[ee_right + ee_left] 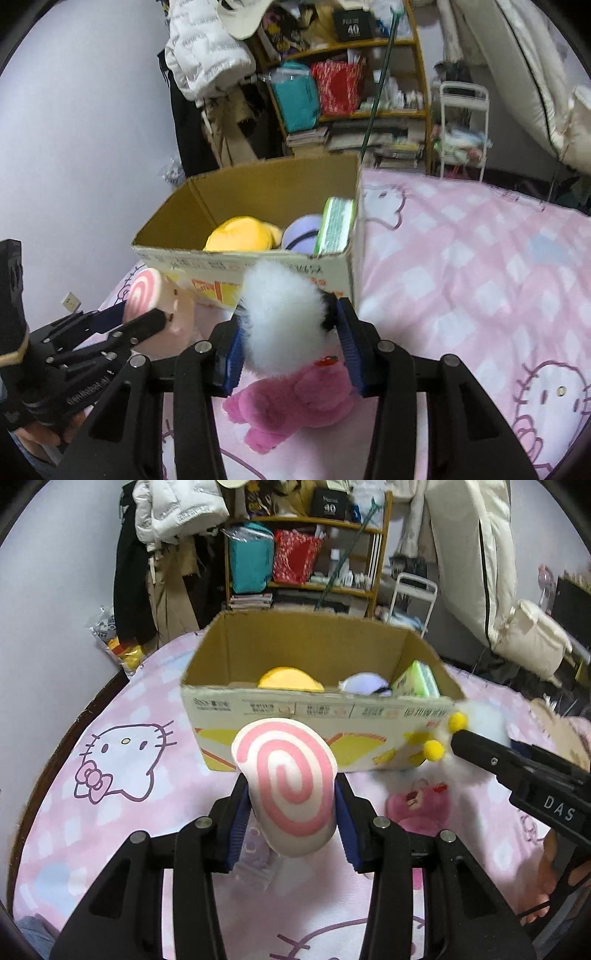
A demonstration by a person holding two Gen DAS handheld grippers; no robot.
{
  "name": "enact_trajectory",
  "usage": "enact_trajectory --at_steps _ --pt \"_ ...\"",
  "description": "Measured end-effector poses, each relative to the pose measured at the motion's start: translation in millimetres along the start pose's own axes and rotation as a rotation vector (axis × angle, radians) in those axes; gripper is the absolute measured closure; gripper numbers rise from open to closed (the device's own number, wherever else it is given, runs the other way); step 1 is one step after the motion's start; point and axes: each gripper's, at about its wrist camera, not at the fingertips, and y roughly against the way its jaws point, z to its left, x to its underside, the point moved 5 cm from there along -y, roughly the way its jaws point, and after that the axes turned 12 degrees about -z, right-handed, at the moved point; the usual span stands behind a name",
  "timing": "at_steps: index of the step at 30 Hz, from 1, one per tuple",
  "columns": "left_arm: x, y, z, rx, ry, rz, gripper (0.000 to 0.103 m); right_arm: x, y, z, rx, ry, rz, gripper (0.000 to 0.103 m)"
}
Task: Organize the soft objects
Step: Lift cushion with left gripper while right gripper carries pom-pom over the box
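pink plush [295,402] below held white plush [284,317], cardboard box [243,260] ahead

On the black body of the right gripper [458,736], the white letters "DAS" stand out clearly. Up on the top shelf of the wooden shelving unit [380,568], a black box [328,504] carries a white "40", with a smaller line above it too fine to read. The cardboard box [321,720] on the bed has a row of printed characters and small panels along the upper edge of its near wall, but they are blurred and I can't make them out. The white puffer jacket [173,509] hanging by the shelf shows bands of lettering, also unreadable.
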Motion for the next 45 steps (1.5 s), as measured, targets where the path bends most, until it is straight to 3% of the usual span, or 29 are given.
enact_trajectory --at_steps 6,12,23,33,45 --pt "-13.4 32.4 1.1 -0.04 -0.014 -0.111 0.061 -13.9 22.6 1.3 0.016 0.012 -0.094 0.055" --pt "-26.5 62.3 -4.9 -0.056 -0.082 -0.232 0.06 -23.0 29.4 1.9 0.054 0.054 -0.127 0.055" --pt "-53.8 96.9 -21.2 -0.033 -0.101 -0.351 0.061 -50.9 42.5 -3.4 0.081 0.058 -0.222 0.055" --pt "-98.9 119.9 -25.1 -0.047 -0.098 -0.464 0.061 -88.9 61.6 -7.0 0.098 0.064 -0.317 0.055" --pt "-137.8 116.5 -39.4 -0.053 -0.132 -0.531 0.06 -137.3 67.4 -6.0 0.065 0.05 -0.399 0.055"
